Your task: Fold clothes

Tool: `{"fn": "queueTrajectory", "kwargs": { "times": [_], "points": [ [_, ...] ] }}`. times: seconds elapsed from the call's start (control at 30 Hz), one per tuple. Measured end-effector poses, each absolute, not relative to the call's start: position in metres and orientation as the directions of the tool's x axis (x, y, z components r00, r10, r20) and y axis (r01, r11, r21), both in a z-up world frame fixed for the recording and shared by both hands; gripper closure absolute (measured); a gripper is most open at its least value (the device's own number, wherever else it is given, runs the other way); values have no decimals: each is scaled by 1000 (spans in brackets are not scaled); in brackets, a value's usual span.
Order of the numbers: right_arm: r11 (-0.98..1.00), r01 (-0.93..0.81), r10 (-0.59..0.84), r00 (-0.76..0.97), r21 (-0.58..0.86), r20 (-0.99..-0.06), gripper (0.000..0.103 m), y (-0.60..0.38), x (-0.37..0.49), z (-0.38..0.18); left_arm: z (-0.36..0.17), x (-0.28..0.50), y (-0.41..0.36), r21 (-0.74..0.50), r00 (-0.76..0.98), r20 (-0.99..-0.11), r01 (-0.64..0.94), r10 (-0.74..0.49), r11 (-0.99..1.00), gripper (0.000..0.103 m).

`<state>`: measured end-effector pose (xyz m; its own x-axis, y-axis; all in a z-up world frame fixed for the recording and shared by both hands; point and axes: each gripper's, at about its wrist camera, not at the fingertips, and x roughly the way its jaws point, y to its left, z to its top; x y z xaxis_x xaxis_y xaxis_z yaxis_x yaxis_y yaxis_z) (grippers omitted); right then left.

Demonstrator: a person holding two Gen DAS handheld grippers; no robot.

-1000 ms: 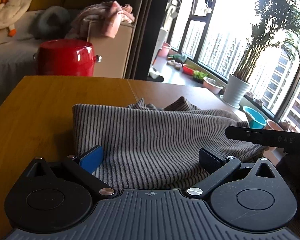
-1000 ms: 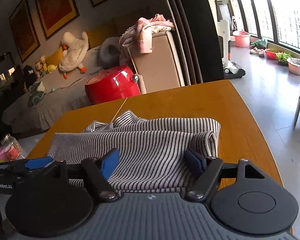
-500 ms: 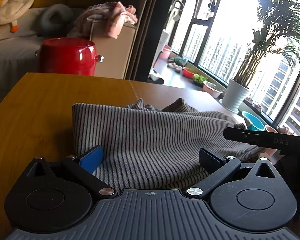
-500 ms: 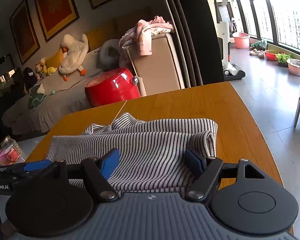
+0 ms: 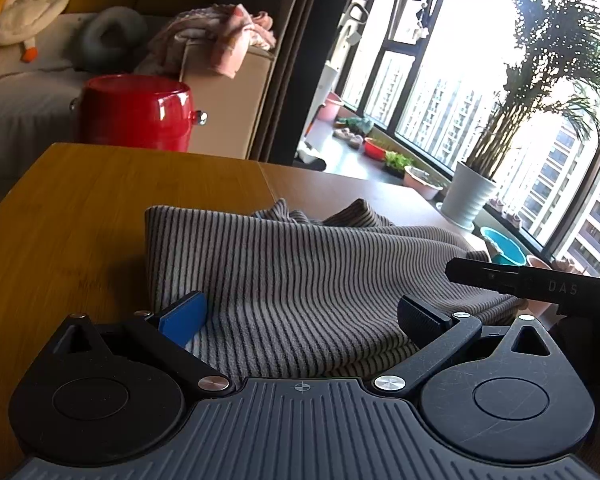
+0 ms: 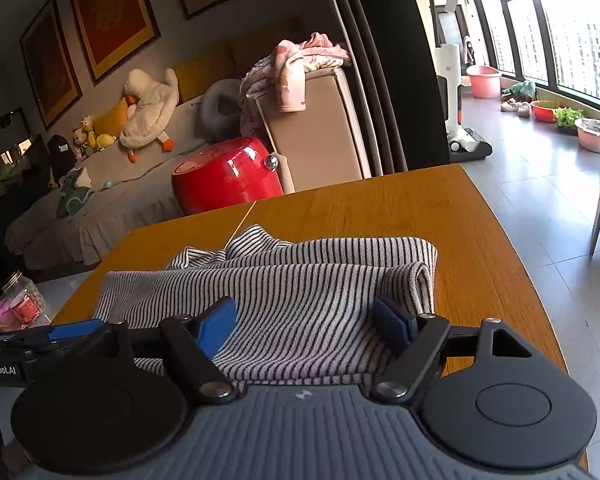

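Observation:
A grey-and-dark striped garment lies folded on the wooden table; it also shows in the right wrist view, with a rolled fold at its right end. My left gripper is open, its fingers spread over the garment's near edge. My right gripper is open too, fingers spread over the near edge on the other side. The right gripper's finger shows at the right of the left wrist view; the left gripper's finger shows at the left of the right wrist view.
A red stool and a beige cabinet draped with pink clothes stand beyond the table's far edge. A sofa with soft toys is at the back. A potted palm and basins stand along the window.
Both grippers have drawn back and up slightly from the garment; it sits a little lower and farther in both views. Both stay open and the garment has not moved.

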<state>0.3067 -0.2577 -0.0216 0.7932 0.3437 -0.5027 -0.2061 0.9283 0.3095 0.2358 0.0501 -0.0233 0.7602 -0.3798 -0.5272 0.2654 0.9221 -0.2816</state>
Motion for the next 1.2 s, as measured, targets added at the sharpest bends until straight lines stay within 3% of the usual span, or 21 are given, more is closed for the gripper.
{"fn": "queueTrajectory", "kwargs": {
  "times": [0.9, 1.03, 1.2],
  "points": [
    [934, -203, 334, 788, 293, -518, 23, -261, 298, -16, -23, 236, 51, -288, 759, -526, 266, -384, 920, 0],
    [968, -108, 227, 761, 227, -608, 24, -277, 293, -17, -22, 237, 52, -293, 758, -525, 265, -387, 919, 0],
    [966, -72, 205, 798, 248, -566, 24, -295, 284, -1, -22, 237, 52, -291, 758, -526, 265, -386, 919, 0]
  ]
}}
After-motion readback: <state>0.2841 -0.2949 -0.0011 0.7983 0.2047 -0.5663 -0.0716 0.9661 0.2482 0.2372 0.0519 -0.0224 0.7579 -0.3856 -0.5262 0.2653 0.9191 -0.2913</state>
